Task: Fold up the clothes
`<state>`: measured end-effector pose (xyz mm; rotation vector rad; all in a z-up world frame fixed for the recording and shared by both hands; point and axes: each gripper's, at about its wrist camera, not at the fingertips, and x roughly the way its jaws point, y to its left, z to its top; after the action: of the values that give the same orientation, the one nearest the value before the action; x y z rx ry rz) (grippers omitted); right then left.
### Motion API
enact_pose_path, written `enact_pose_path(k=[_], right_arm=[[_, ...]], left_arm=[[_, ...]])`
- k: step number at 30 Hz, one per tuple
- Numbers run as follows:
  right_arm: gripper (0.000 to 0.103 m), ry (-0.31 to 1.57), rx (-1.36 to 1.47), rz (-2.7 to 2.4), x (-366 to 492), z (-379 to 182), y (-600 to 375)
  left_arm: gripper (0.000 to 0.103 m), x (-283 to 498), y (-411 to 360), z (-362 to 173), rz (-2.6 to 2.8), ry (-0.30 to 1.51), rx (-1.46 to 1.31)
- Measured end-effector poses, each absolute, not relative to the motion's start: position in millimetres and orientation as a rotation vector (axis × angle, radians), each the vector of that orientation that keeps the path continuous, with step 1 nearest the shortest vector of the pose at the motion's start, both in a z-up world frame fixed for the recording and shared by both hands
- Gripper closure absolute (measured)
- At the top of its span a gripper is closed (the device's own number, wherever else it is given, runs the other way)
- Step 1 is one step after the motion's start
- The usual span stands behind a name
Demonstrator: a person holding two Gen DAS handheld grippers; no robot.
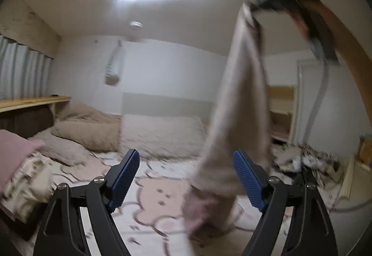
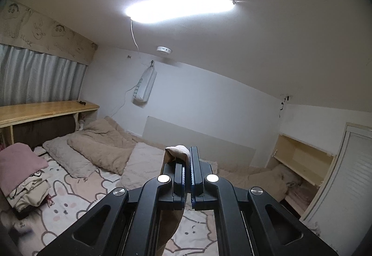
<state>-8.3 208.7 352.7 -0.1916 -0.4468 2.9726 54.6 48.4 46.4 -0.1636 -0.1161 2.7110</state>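
A long beige garment [image 1: 237, 104] hangs down in the left wrist view, blurred, its lower end reaching the bunny-print sheet [image 1: 148, 200]. Its top is pinched by my right gripper [image 1: 258, 3], raised at the upper right on a person's arm [image 1: 344, 42]. My left gripper [image 1: 187, 178] stands open low over the bed. The cloth hangs just beyond its right finger [image 1: 248, 180], and neither pad presses on it. In the right wrist view my right gripper [image 2: 188, 163] is shut on a fold of the beige garment [image 2: 177, 151], which sticks up past the tips and droops below the jaws.
A stack of folded clothes [image 2: 25, 181] topped with pink lies at the bed's left. Beige pillows and a duvet [image 2: 102, 146] sit at the head. A wooden shelf [image 2: 46, 109] runs along the left wall. A heap of clothes [image 1: 307, 160] lies at the right, near a cupboard [image 2: 302, 158].
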Motion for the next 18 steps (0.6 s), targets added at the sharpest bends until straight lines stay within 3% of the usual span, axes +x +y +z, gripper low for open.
enact_pose_path(k=[9,18], right_arm=[[0.1,-0.467,-0.261,2.943,-5,357,205],[0.1,-0.436,-0.265,2.995,1,359,193]], left_arm=[[0.019,76,150,15,2.728,0.193,0.051],[0.019,62,195,7,2.762,0.2,0.007]])
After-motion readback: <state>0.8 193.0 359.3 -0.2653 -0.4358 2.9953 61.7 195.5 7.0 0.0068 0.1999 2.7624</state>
